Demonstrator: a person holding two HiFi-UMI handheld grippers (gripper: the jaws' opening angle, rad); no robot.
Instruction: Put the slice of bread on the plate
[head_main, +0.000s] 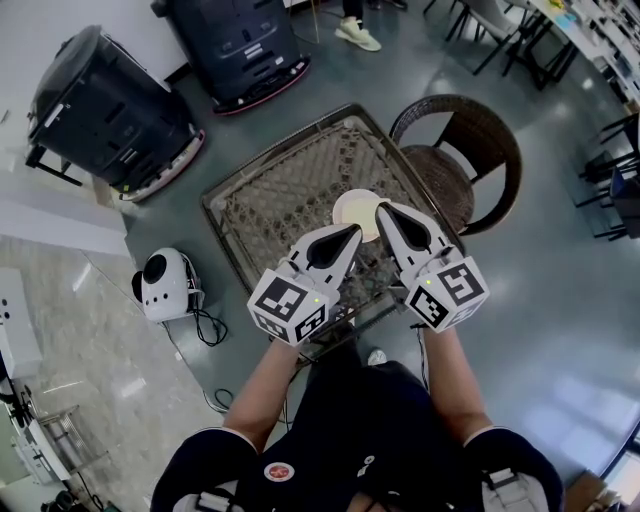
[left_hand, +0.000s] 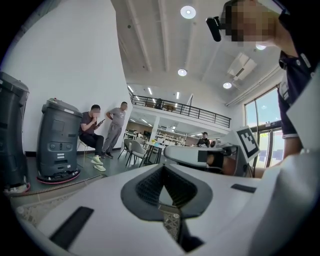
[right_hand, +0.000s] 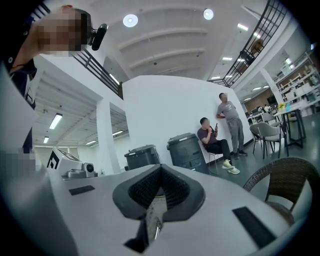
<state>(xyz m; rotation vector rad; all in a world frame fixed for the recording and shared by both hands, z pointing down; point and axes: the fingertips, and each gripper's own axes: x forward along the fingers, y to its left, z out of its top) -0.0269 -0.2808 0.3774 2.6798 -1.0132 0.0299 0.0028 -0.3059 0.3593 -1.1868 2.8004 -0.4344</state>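
Though empty, left tongs (head_main: 352, 235) and right tongs (head_main: 383, 212) clench.

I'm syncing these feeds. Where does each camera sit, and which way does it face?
Head view: on the person's head, steeply down at the wicker table and plate; forearms, left tongs and right tongs show.
Left gripper view: on the left tongs, level across the room; its shut tips and the person's torso show.
Right gripper view: on the right tongs, also level; its shut tips show.
Shared: both gripper views catch the same seated person.
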